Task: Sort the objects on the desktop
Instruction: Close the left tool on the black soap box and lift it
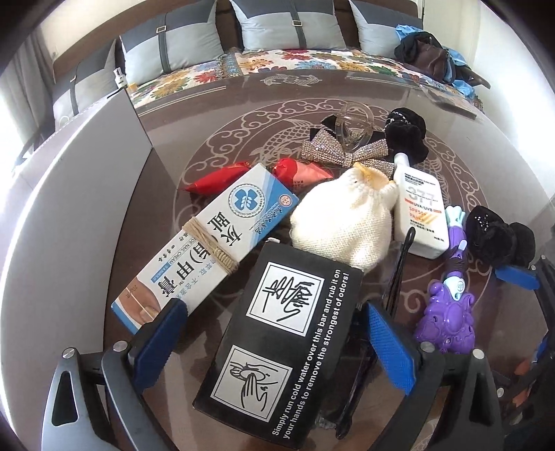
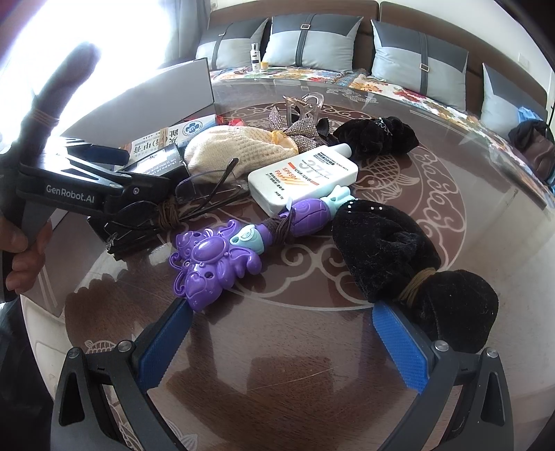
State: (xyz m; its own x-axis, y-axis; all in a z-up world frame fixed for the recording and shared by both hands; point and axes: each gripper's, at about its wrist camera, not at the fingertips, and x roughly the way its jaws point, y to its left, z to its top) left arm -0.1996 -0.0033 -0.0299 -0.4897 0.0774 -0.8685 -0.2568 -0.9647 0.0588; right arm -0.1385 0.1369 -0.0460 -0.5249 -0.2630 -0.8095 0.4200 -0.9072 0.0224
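Black box (image 1: 277, 350) with white hand pictograms between left gripper (image 1: 274, 343) fingers, spread apart; right gripper (image 2: 281, 343) fingers apart too, purple toy (image 2: 215, 260) at eleven o'clock.

Two boxes (image 1: 208, 239) (image 1: 281, 350), two red sachets (image 1: 215, 177) (image 1: 295, 170).

Sofa and clutter behind the counter

Grey two-tone cushions (image 1: 173, 45) line a sofa (image 2: 426, 10) spread with a floral cover (image 1: 312, 60). A small white bottle (image 2: 255, 55) stands on it beside a tiny yellow jar (image 2: 264, 65). At the far end lies a dark bag (image 1: 428, 55) with blue cloth (image 1: 407, 29) bunched around it. The counter (image 2: 277, 381) is brown glass with a pale fish motif.
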